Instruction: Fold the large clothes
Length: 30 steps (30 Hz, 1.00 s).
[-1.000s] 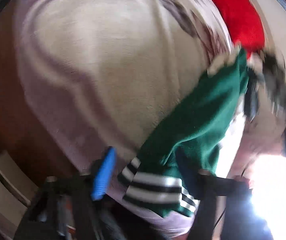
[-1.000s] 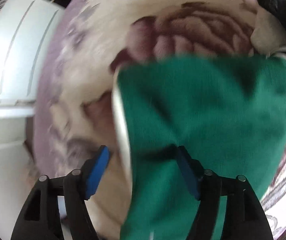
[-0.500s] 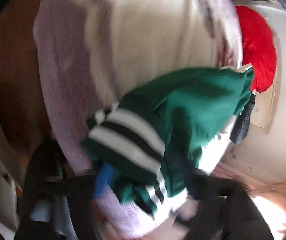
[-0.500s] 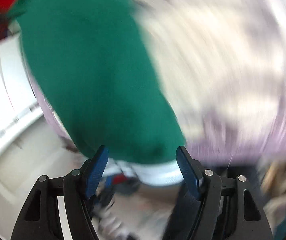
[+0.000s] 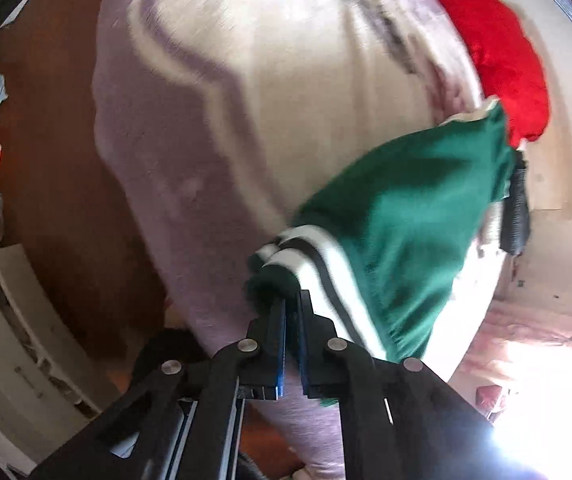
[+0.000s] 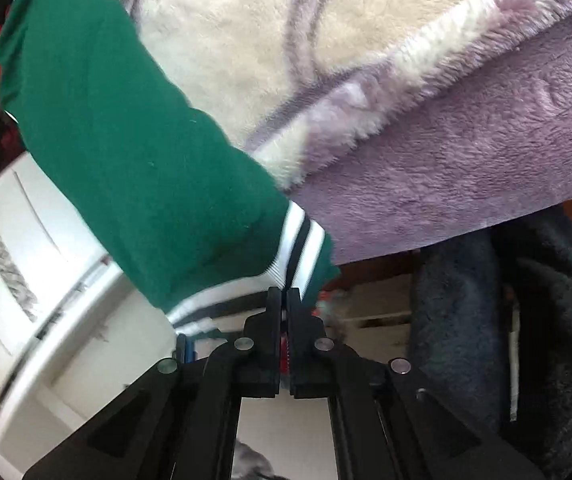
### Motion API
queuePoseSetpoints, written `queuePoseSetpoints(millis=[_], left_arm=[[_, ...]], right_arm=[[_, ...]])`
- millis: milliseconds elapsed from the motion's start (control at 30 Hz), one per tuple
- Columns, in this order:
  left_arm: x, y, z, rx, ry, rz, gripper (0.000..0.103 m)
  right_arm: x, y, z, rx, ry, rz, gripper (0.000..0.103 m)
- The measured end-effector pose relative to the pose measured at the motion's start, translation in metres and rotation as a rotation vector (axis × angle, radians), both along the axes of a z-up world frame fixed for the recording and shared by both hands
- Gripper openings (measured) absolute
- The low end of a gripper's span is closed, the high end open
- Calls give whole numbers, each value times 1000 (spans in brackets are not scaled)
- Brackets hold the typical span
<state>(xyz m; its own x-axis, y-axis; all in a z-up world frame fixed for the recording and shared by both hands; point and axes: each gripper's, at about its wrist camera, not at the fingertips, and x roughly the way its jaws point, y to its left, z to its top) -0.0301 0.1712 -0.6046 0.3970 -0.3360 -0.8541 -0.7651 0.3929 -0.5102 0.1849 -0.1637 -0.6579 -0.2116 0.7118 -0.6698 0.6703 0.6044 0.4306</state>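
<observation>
A green garment [image 5: 406, 232] with white and black striped trim hangs over the edge of a bed covered by a cream and lilac fleece blanket [image 5: 269, 92]. My left gripper [image 5: 292, 300] is shut on the striped hem of the green garment. In the right wrist view the same green garment [image 6: 125, 136] stretches away up and to the left over the blanket [image 6: 366, 60]. My right gripper [image 6: 283, 294] is shut on its striped hem [image 6: 298, 248]. The cloth spans between both grippers.
A red cloth [image 5: 498, 60] lies at the far end of the bed. White drawers [image 6: 25, 260] stand to the left of the right gripper, and a dark fuzzy cloth [image 6: 506, 320] hangs at right. Brown floor [image 5: 45, 200] and white furniture [image 5: 13, 328] lie left of the bed.
Both grippers were open around the green garment. Both have closed on its striped hem and swung toward the bed's edge.
</observation>
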Motion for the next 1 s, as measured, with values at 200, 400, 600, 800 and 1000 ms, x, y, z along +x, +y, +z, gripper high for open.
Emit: queuePoseSetpoints(millis=[200, 400, 600, 800, 1000], left_arm=[[-14, 9, 0, -176, -89, 86, 8], [-5, -4, 1, -264, -185, 111, 77], [33, -17, -8, -124, -139, 58, 42], [24, -23, 32, 7, -197, 28, 1], [-1, -5, 7, 8, -99, 61, 1]], right_arm=[[-36, 9, -42, 105, 119, -29, 2], [-33, -13, -29, 187, 18, -190, 68], [-11, 3, -45, 185, -55, -289, 25], [7, 18, -1, 72, -142, -102, 5], [-10, 35, 6, 33, -111, 17, 4]])
